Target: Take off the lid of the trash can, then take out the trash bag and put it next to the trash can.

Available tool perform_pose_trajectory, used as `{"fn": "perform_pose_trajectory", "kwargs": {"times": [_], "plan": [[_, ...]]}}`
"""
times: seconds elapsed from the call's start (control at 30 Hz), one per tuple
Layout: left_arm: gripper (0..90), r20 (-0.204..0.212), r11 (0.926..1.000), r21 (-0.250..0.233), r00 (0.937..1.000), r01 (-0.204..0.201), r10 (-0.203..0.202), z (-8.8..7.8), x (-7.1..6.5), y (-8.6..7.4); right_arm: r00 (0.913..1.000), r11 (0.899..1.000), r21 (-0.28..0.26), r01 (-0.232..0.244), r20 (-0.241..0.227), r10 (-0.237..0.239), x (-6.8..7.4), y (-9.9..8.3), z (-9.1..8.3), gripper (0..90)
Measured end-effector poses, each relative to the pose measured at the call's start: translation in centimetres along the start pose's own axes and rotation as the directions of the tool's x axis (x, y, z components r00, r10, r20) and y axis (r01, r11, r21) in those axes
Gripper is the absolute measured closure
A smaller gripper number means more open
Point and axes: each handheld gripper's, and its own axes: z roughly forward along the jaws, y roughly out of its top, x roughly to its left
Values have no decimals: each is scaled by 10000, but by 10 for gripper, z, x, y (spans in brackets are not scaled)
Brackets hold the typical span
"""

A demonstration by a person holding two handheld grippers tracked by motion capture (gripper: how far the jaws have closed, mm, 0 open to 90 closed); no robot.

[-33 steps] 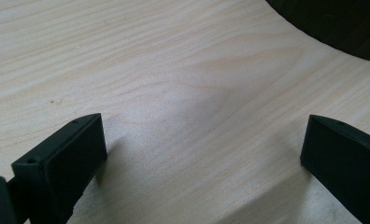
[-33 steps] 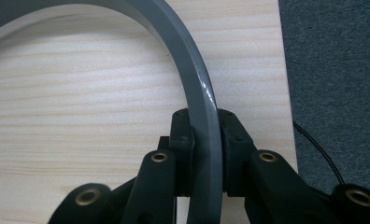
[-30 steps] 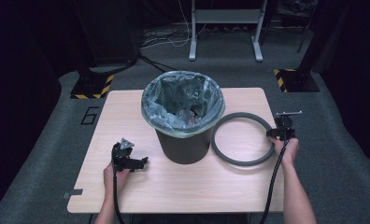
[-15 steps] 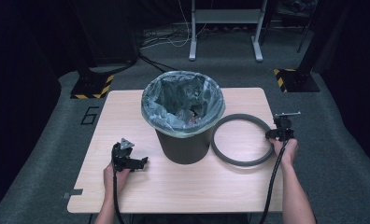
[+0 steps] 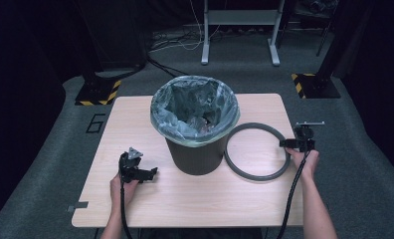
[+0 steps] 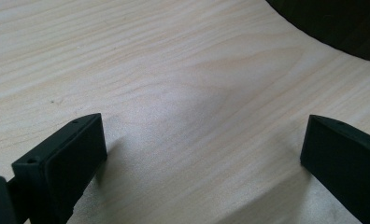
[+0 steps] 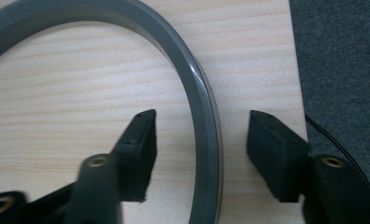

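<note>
Pale wooden table (image 5: 195, 199). Flat grey plastic ring (image 7: 199, 98) lies right of the lined black bin (image 5: 195, 124); right gripper (image 7: 199, 154) jaws just opened, straddling its near rim untouched. Left gripper (image 6: 202, 140) agape, farther off.

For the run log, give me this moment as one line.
right gripper: jaws just opened, astride grey ring, pads clear | left gripper: open over table | bin: liner on

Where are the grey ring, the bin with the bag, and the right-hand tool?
grey ring (image 5: 257, 175): high view, its near arc.
bin (image 5: 195, 158): high view, its dark front wall.
right tool (image 7: 199, 135): right gripper view, between its open jaws, straddling the ring.
</note>
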Motion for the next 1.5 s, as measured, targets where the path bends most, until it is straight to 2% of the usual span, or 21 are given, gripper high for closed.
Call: {"fn": "perform_pose_trajectory", "kwargs": {"times": [0.03, 0.2, 0.33, 0.53, 0.8, 0.9, 1.1, 1.17, 1.27, 1.3, 1.5], "plan": [[2, -4, 10000, 2, 10000, -1, 1, 0, 0, 0, 10000, 10000, 0, 0, 0, 0, 0, 0, 0, 349], [2, -1, 10000, 1, 10000, -2, 2, 0, 0, 0, 9991, 9991, -381, 197, -373, -212, 2, -1, -10, 160], [2, -18, 10000, 3, 10000, 4, -4, 0, 0, 0, 9975, 9981, -518, 330, -608, -361, 4, -1, -14, 137], [2, -21, 10000, 11, 10000, 30, -30, 0, 0, 0, 9922, 9945, -644, 830, -880, -885, 12, -3, -23, 64], [0, -174, 9998, 3, 9997, 177, -177, 1, -2, 1, 9816, 9861, -752, 1479, -1110, -1556, 26, -3, -33, 40], [0, -261, 9997, 4, 9993, 255, -255, 0, -3, 1, 9806, 9854, -761, 1526, -1121, -1605, 29, -3, -35, 39], [0, -122, 9999, 23, 9999, 114, -114, 0, -2, 0, 9751, 9809, -803, 1774, -1207, -1863, 36, -3, -41, 38], [0, -118, 9998, 162, 9998, 148, -146, -1, -2, 1, 9727, 9790, -805, 1872, -1242, -1961, 37, -3, -42, 39], [0, 294, 9985, 101, 9981, 543, -546, -5, 1, 5, 9709, 9776, -772, 1959, -1244, -2044, 40, -2, -45, 43], [1, 304, 9978, 33, 9974, 657, -657, -7, 1, 6, 9699, 9769, -803, 1980, -1283, -2071, 41, -1, -47, 44], [0, 724, 9958, -117, 9933, 910, -899, -19, 5, 23, 9626, 9717, -852, 2202, -1419, -2306, 49, 2, -54, 54]]}}
